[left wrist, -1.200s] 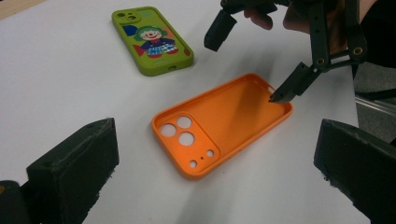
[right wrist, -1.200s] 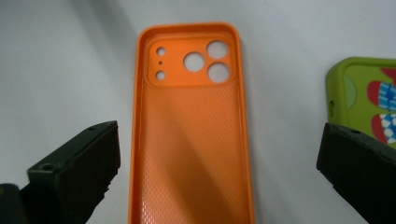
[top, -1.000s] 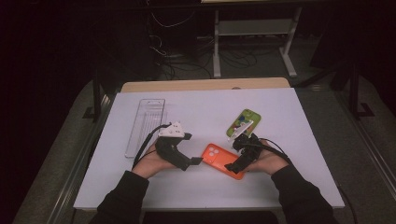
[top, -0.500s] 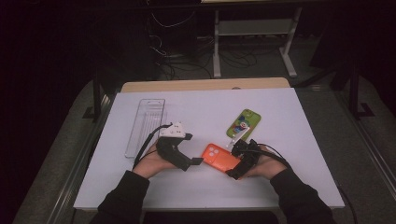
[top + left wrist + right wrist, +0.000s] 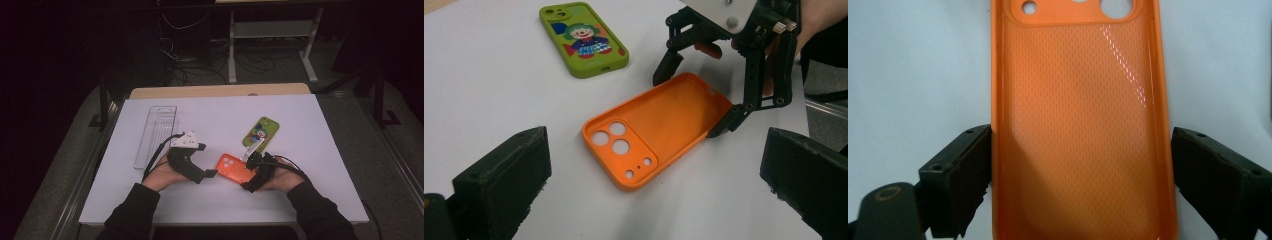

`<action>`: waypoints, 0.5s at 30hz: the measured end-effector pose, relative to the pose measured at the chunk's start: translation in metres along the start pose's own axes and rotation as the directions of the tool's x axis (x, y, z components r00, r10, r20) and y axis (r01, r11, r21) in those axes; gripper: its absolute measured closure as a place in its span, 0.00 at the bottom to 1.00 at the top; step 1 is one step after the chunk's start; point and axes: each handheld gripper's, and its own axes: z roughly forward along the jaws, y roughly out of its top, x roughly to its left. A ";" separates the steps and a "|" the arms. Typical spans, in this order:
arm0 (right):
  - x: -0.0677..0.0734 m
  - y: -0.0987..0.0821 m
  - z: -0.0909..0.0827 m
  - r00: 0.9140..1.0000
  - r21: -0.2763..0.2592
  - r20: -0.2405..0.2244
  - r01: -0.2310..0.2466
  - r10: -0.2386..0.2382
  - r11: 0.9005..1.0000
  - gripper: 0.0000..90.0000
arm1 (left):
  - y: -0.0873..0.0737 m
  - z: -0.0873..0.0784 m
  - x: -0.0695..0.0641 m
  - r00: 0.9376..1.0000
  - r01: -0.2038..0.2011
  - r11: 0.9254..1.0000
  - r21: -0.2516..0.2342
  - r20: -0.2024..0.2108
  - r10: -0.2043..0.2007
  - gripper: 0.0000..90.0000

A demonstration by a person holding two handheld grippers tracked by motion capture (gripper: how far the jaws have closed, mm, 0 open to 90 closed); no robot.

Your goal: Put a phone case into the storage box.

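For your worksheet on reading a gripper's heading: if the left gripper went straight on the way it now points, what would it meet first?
Most likely the orange phone case, lying open side up ahead of the left gripper, whose jaws stand open; depth is uncertain.

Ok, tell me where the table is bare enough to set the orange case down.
Bare table lies right of the green case, between it and the clear tray, and along the near edge. It is crowded around the orange case, flanked by the left gripper and right gripper.

orange phone case [image 5: 659, 130] | empty, hollow side up | flat on table
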 end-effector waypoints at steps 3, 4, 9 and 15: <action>0.001 0.000 0.000 1.000 0.000 0.007 0.001 -0.001 1.000 0.13 | 0.000 0.000 0.000 1.000 -0.003 1.000 -0.004 -0.002 0.003 0.00; 0.001 0.000 0.000 1.000 0.000 0.007 0.001 -0.001 1.000 0.13 | 0.000 0.000 0.000 1.000 -0.003 1.000 -0.004 -0.002 0.003 0.00; 0.003 -0.001 -0.001 1.000 -0.001 0.008 0.000 0.000 1.000 0.16 | 0.000 0.000 0.000 1.000 -0.001 1.000 -0.003 -0.001 0.001 0.00; 0.004 -0.001 -0.001 1.000 -0.002 0.014 0.006 -0.006 1.000 0.17 | 0.000 0.000 0.000 1.000 -0.006 1.000 0.004 -0.003 0.006 0.00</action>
